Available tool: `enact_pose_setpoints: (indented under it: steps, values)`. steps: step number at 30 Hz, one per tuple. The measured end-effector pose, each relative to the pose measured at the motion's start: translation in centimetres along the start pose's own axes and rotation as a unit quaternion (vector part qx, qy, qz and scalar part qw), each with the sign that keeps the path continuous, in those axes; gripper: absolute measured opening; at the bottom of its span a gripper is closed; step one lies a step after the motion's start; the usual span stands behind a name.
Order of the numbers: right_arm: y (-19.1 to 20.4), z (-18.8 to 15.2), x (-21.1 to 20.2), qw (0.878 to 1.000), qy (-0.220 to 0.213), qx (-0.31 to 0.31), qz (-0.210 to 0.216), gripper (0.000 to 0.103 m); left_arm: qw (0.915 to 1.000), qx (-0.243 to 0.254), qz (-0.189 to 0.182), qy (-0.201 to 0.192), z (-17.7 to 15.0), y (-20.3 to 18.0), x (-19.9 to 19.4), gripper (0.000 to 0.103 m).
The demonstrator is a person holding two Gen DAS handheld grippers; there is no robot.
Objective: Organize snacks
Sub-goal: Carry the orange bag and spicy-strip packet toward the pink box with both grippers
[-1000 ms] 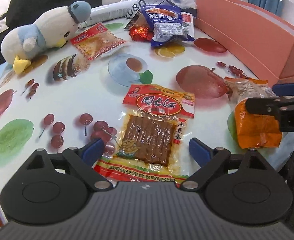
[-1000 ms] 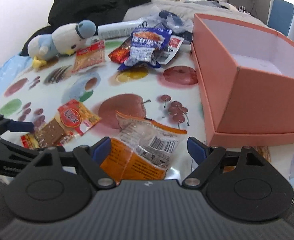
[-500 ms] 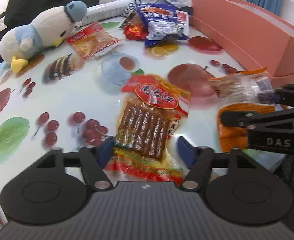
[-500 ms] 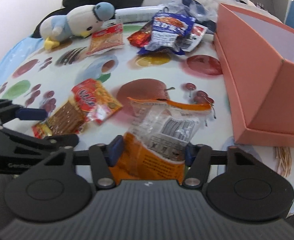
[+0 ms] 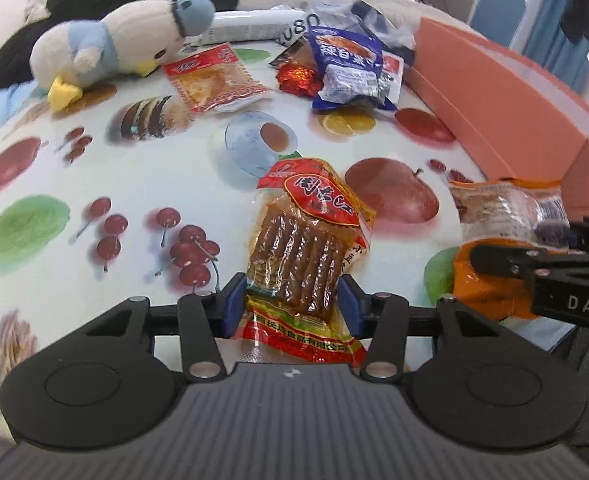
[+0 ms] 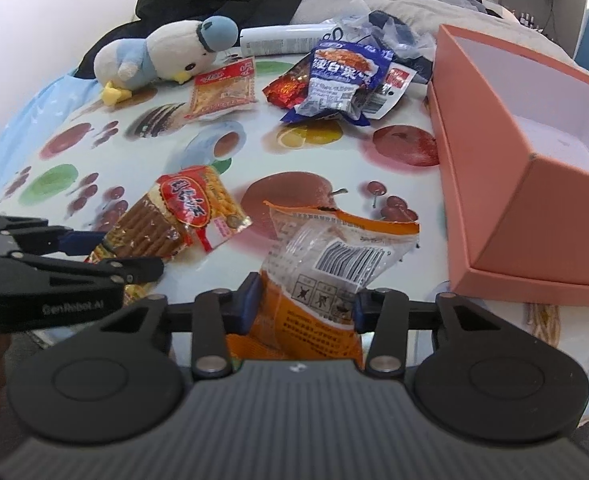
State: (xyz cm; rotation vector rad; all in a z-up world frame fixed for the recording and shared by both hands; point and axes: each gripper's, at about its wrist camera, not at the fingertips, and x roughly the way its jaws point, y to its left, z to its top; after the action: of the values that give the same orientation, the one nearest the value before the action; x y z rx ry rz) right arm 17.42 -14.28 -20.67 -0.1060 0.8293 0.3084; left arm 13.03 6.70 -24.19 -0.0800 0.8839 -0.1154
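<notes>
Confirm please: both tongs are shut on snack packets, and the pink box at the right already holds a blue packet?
Not quite. The right wrist view shows the pink box with no packet in what shows of its inside; the blue packet lies on the table. Both tongs, left and right, are shut on packets.

left hand-held gripper: black linkage, blue pads, silver screws, ribbed grey body. right hand-held gripper: same, white "das" lettering.

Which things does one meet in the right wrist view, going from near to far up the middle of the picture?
Right claw shut on the orange snack bag → printed apple on the tablecloth → printed orange slice → blue snack bag → white tube.
</notes>
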Motion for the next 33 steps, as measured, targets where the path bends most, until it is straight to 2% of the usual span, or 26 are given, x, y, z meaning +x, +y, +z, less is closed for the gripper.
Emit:
enact_pose_setpoints:
  steps: [6, 7, 8, 10, 14, 17, 24, 29, 33]
  values:
    - [-0.9, 0.2, -1.6, 1.000, -0.013, 0.013, 0.001, 0.046, 0.9980, -0.062, -0.012, -0.007, 0.0, 0.9, -1.2, 0.052]
    - [-1.0, 0.3, -1.9, 1.000, -0.015, 0.014, 0.001, 0.045, 0.9971, -0.075, -0.013, -0.011, 0.0, 1.0, -1.5, 0.027]
    - [-1.0, 0.3, -2.1, 1.000, -0.016, 0.015, 0.001, 0.045, 0.9960, -0.087, -0.017, -0.010, 0.1, 1.3, -1.8, 0.024]
    - [-1.2, 0.5, -2.6, 1.000, -0.020, 0.020, 0.002, 0.045, 0.9929, -0.114, -0.032, -0.011, 0.2, 1.7, -2.4, 0.024]
    - [-1.3, 0.8, -3.7, 0.999, -0.031, 0.020, 0.005, 0.045, 0.9931, -0.114, -0.024, -0.007, -0.2, 1.4, -2.4, 0.024]
    - [-1.3, 0.7, -3.5, 0.999, -0.029, 0.018, 0.005, 0.045, 0.9910, -0.129, -0.036, -0.005, -0.5, 1.7, -2.1, 0.024]
    - [-1.2, -0.2, -2.8, 1.000, -0.011, 0.021, 0.011, 0.045, 0.9913, -0.124, -0.043, -0.012, -0.3, 0.6, -2.6, 0.019]
    - [-1.5, 0.3, -3.6, 0.999, -0.021, 0.025, 0.010, 0.045, 0.9909, -0.122, -0.048, -0.027, 0.3, -0.5, -3.8, 0.013]
    - [-2.3, 0.9, -5.0, 0.999, -0.033, 0.032, 0.010, 0.045, 0.9907, -0.118, -0.054, -0.043, 1.0, -1.6, -5.3, 0.013]
